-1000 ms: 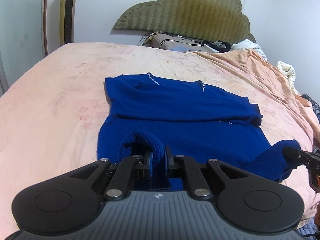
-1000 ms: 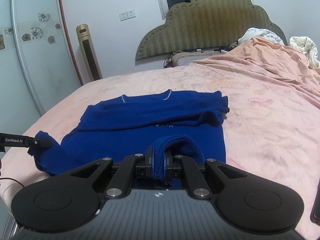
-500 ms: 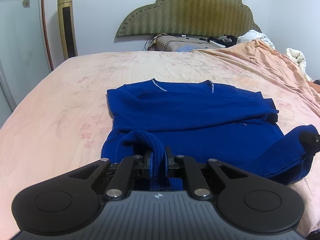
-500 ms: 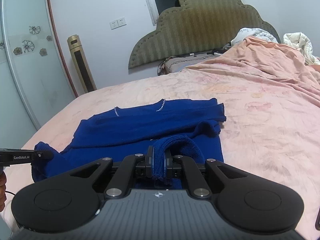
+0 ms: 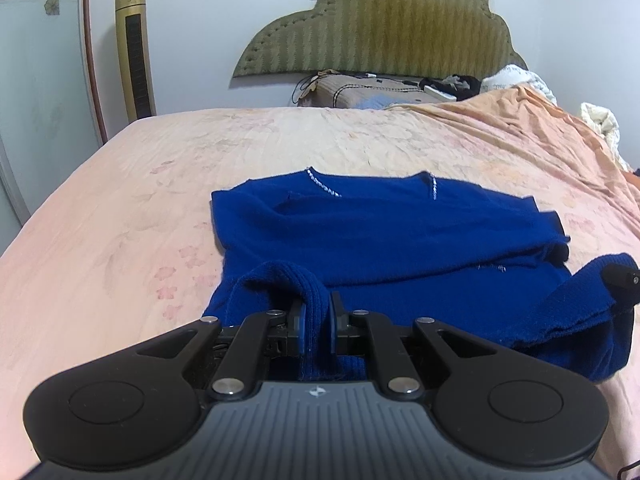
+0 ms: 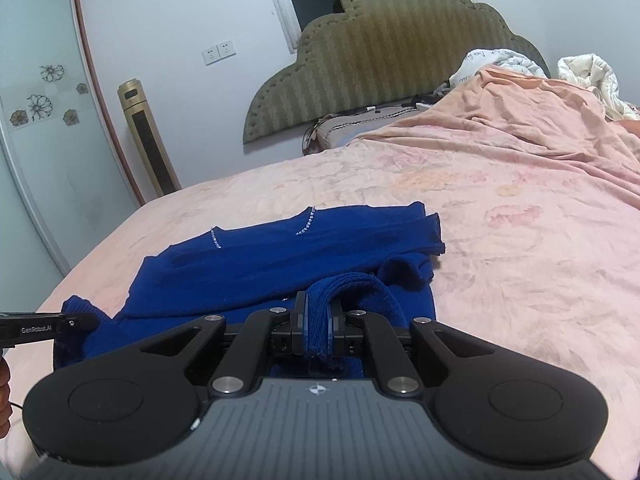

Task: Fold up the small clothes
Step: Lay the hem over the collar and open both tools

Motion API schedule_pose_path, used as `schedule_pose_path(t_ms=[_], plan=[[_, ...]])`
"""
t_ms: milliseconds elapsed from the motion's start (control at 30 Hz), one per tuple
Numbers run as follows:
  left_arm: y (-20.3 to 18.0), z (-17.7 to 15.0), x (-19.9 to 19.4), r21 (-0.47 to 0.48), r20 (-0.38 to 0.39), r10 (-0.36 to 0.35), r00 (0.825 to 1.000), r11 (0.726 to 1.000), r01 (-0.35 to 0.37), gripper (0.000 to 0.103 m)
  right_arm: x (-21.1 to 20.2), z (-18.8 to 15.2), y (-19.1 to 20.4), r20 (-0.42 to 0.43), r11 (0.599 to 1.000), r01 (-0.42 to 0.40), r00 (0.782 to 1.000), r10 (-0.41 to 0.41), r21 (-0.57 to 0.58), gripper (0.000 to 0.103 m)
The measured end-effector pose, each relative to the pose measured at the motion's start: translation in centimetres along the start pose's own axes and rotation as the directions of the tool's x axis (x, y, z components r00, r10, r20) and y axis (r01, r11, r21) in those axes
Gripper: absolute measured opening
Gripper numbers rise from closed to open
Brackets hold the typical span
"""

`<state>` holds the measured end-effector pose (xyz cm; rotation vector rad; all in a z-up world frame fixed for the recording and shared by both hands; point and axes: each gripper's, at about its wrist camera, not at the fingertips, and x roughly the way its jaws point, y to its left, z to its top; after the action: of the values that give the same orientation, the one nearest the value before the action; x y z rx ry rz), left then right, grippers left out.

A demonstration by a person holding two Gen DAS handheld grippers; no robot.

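Observation:
A dark blue knit sweater point(image 5: 384, 236) with a sparkly neckline lies on the pink bedsheet point(image 5: 120, 220), its sleeves folded across the chest. My left gripper point(image 5: 318, 316) is shut on the left corner of the ribbed bottom hem, lifted off the sheet. My right gripper point(image 6: 318, 312) is shut on the right hem corner of the blue sweater point(image 6: 280, 256). Each view shows the other gripper at its edge: the right gripper point(image 5: 620, 280) at the far right, the left gripper point(image 6: 72, 322) at the far left, both pinching blue cloth.
A green padded headboard point(image 5: 380, 28) and a brown pillow point(image 5: 372, 90) stand at the far end. A rumpled orange cover and white bedding point(image 6: 532, 80) pile up at the right. A gold tower fan point(image 5: 134, 48) stands by the left wall.
Both grippers have carried the lifted hem forward toward the neckline, so the sweater looks nearer. The views have tipped up and show more of the headboard and wall.

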<state>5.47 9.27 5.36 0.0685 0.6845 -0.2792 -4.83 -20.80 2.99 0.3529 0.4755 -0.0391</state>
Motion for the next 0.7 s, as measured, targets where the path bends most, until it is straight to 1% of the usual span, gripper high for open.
schedule_pose_path(t_ms=[167, 367, 433, 700], plan=[[0.1, 1.5, 0.4, -0.009, 0.033, 0.002, 0.999, 1.000, -0.002, 0.011, 1.0, 1.3, -0.1, 0.021, 1.000, 0.001, 1.000, -0.001, 0.015, 0.011], [0.5, 4.2, 1.2, -0.018, 0.083, 0.011, 0.996, 1.000, -0.009, 0.010, 2.6, 3.3, -0.3, 0.051, 0.999, -0.003, 0.999, 0.001, 0.043, 0.011], [0.7, 5.2, 1.7, -0.016, 0.107, 0.029, 0.994, 1.000, -0.027, 0.010, 3.3, 3.8, -0.2, 0.059, 0.999, -0.005, 0.998, 0.002, 0.053, 0.011], [1.2, 7.8, 4.2, -0.025, 0.115, 0.056, 0.992, 0.998, -0.054, 0.010, 6.3, 5.7, -0.3, 0.070, 0.996, -0.014, 0.998, 0.007, 0.089, 0.011]])
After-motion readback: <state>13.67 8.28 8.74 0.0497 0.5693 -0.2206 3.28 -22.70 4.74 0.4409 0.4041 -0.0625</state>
